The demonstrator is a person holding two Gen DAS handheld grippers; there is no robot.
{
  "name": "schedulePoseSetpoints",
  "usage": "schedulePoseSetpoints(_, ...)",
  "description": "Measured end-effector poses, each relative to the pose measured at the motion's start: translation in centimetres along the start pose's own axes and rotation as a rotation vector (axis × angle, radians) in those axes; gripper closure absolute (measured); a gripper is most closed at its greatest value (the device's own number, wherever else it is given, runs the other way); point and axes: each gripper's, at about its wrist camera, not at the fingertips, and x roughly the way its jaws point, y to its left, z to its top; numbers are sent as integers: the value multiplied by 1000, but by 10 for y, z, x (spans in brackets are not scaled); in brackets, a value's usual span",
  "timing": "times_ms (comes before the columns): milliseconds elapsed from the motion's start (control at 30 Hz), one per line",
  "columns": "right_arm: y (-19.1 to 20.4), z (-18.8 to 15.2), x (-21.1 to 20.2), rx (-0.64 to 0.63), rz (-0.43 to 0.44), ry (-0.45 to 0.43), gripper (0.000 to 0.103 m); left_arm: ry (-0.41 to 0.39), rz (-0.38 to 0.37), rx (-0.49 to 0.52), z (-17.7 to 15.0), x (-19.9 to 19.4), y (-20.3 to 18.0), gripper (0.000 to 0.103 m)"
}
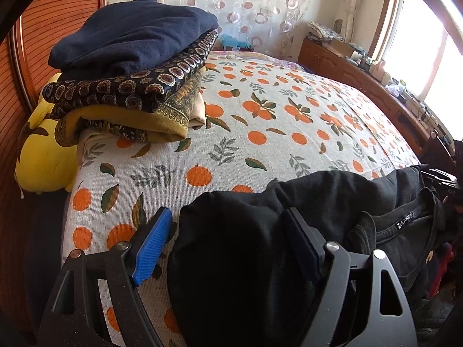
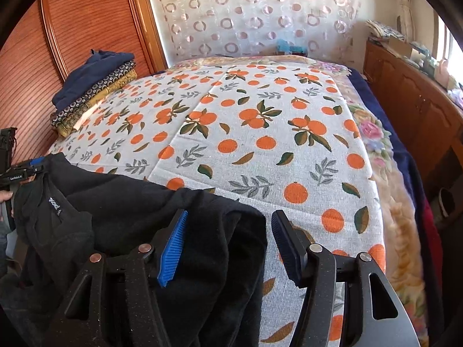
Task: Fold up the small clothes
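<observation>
A black garment [image 1: 246,231] with a white neck label [image 1: 405,222] lies bunched along the near edge of the bed. My left gripper [image 1: 228,237] straddles one end of it. Its jaws stand wide, and the blue pad [image 1: 152,245] is just clear of the cloth. My right gripper [image 2: 230,245] straddles the other end of the black garment [image 2: 130,217]. One of its pads [image 2: 173,248] is beside the fabric; the other is apart from the hem, over the sheet. Neither gripper pinches the cloth. Each gripper also shows at the edge of the other's view: the right gripper [image 1: 442,179] and the left gripper [image 2: 17,170].
A stack of folded clothes [image 1: 130,66], navy on top of patterned pieces, sits at the bed's far left by a yellow pillow [image 1: 43,159]. The orange-print sheet [image 1: 275,121] covers the bed. A wooden panel [image 2: 72,43] stands on the left, and a cluttered cabinet [image 2: 411,92] under a window on the right.
</observation>
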Motion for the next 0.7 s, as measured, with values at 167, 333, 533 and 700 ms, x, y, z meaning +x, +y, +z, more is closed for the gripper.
schedulePoseSetpoints(167,0,-5,2,11,16,4,42,-1,-20,9,-2,-1,-4,39)
schedulePoseSetpoints(333,1,-12,-3,18,32,-19,48,15,-51,9,-2,-3,-6,61)
schedulePoseSetpoints(533,9,-21,-10,4,89,-20,90,19,-75,38,-5,-10,-19,84)
schedulePoseSetpoints(700,12,-24,-40,23,102,-143,94,-55,-118,58,-2,-41,-34,86)
